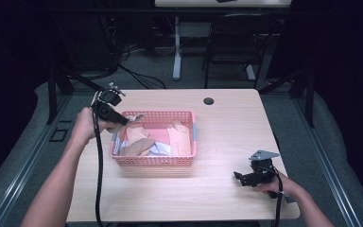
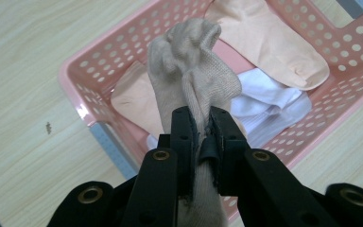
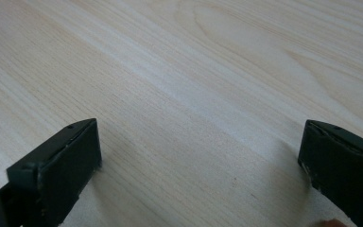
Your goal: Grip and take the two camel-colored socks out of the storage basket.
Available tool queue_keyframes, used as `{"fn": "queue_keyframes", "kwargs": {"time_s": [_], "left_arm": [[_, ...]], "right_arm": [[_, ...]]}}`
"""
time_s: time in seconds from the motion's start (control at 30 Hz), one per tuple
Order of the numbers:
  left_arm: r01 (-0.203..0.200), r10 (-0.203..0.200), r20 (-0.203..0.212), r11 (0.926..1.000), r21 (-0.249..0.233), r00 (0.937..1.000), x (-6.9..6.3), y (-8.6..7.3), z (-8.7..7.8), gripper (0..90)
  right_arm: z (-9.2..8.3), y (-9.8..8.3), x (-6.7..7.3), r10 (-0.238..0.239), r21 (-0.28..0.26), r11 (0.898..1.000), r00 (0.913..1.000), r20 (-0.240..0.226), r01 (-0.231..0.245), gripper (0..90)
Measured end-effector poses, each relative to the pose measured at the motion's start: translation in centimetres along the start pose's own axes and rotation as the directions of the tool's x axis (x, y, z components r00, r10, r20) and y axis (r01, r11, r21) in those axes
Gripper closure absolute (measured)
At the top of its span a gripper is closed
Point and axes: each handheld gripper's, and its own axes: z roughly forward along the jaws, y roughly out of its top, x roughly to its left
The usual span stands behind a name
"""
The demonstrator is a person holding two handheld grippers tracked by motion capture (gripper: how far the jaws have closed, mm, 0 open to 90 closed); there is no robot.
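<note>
left gripper (image 2: 201, 127): jaws pressed together on a beige sock (image 2: 194, 75), pinching it near one end. the sock hangs over the left end of the pink basket (image 1: 154, 161), its free end bunched and pointing on along the jaws, toward the basket's inside. its long axis runs in line with the gripper. in the high view the left gripper (image 1: 130, 121) sits at the basket's upper left corner, with the sock (image 1: 134, 118) just past its tip. more socks, peach and white, lie in the basket below.

right gripper (image 1: 238, 177): jaws spread wide, nothing between them, low over bare table (image 3: 208, 94), well apart from the basket.

judgement: the left hand is far nearer; a lift clear of the rim looks like the move in hand.
</note>
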Motion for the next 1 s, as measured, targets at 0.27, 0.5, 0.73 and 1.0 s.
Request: {"fn": "queue_keyframes", "kwargs": {"time_s": [0.27,0.5,0.73,1.0], "left_arm": [[0.039,-0.04,-0.031,0.9983,-0.043,0.9987,1.6,-1.0,-2.1,80.9],[0.085,-0.088,-0.074,0.9952,-0.049,0.9934,3.3,-2.2,-3.2,80.9],[0.149,-0.155,-0.109,0.9868,-0.063,0.9819,5.3,-4.0,-3.5,80.9],[0.249,-0.253,-0.122,0.9674,-0.045,0.9597,7.9,-6.7,-2.1,80.9]], "right_arm": [[0.0,0.0,0.0,0.0,0.0,1.0,1.0,0.0,0.0,0.0],[0.0,0.0,0.0,0.0,0.0,1.0,1.0,0.0,0.0,0.0],[0.0,0.0,0.0,0.0,0.0,1.0,1.0,0.0,0.0,0.0],[0.0,0.0,0.0,0.0,0.0,1.0,1.0,0.0,0.0,0.0]]}}
